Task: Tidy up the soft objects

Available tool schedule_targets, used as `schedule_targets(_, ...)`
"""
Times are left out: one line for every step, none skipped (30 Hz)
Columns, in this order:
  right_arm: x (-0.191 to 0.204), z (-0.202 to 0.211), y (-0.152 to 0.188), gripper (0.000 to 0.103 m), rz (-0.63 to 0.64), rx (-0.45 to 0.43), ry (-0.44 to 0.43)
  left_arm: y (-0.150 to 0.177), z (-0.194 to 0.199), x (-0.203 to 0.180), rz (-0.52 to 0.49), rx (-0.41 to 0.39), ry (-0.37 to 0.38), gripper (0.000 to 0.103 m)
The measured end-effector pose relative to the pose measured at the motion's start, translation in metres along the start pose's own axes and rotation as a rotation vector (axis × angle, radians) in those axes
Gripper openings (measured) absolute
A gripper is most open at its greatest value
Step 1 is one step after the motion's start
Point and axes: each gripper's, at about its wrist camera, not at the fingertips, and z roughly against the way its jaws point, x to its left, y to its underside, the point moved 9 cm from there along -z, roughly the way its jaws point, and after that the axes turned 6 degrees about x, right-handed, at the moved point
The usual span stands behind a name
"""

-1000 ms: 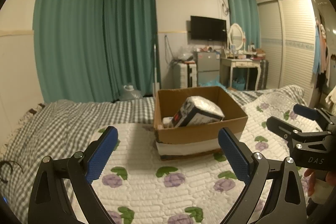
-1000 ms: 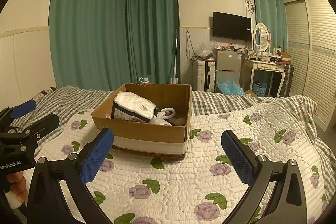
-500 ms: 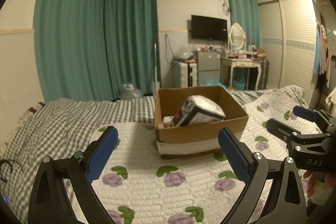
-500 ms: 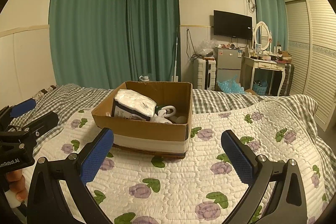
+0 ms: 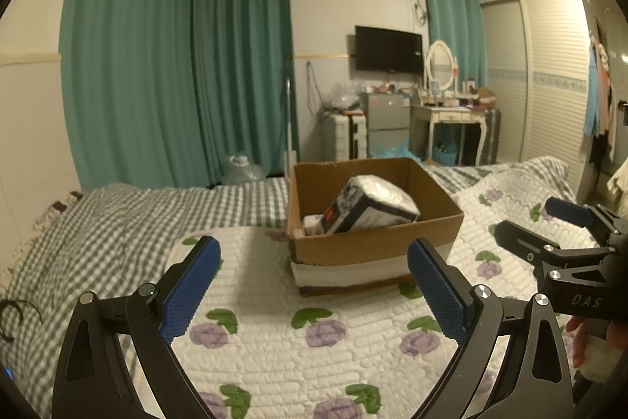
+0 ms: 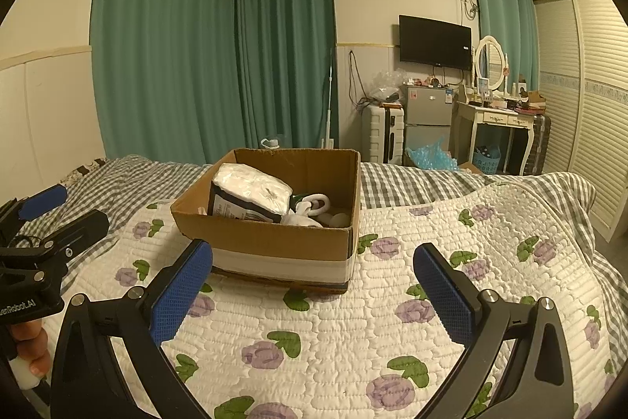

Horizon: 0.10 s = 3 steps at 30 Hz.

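Observation:
A cardboard box [image 5: 373, 246] [image 6: 274, 242] stands on the white flowered quilt [image 5: 314, 360] [image 6: 431, 262] on the bed. In it lies a tilted plastic-wrapped pack [image 5: 373, 207] [image 6: 251, 195], and the right wrist view also shows white soft items [image 6: 314, 211] beside it. My left gripper [image 5: 314, 285] is open and empty, held above the quilt in front of the box. My right gripper [image 6: 314, 289] is open and empty too, in front of the box. Each gripper shows at the edge of the other's view, the right one [image 5: 549, 222] and the left one [image 6: 59, 214].
A grey checked blanket [image 5: 117, 222] covers the bed's left and far side. Behind the bed are green curtains [image 5: 176, 65], a suitcase [image 6: 382, 134], a small fridge [image 6: 428, 116], a dressing table [image 6: 494, 120] and a louvred wardrobe [image 6: 588, 105].
Both views have shifted slightly; the box sits marginally further in the frames. Both grippers stay open and empty.

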Motion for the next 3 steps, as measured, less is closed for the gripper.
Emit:
schedule_targets(-0.0004, -0.0001, 0.0002, 0.103, -0.001, 0.001, 0.000, 0.0003, 0.0003, -0.0009, 0.000, 0.000, 0.000, 0.098)
schedule_targets(0.0003, -0.0002, -0.0003, 0.103, -0.001, 0.002, 0.001, 0.0002, 0.0003, -0.0009, 0.000, 0.000, -0.001, 0.098)
schedule_targets(-0.0006, 0.0000, -0.0003, 0.103, -0.001, 0.001, 0.006, 0.0003, 0.0002, -0.0010, 0.000, 0.001, -0.001, 0.098)
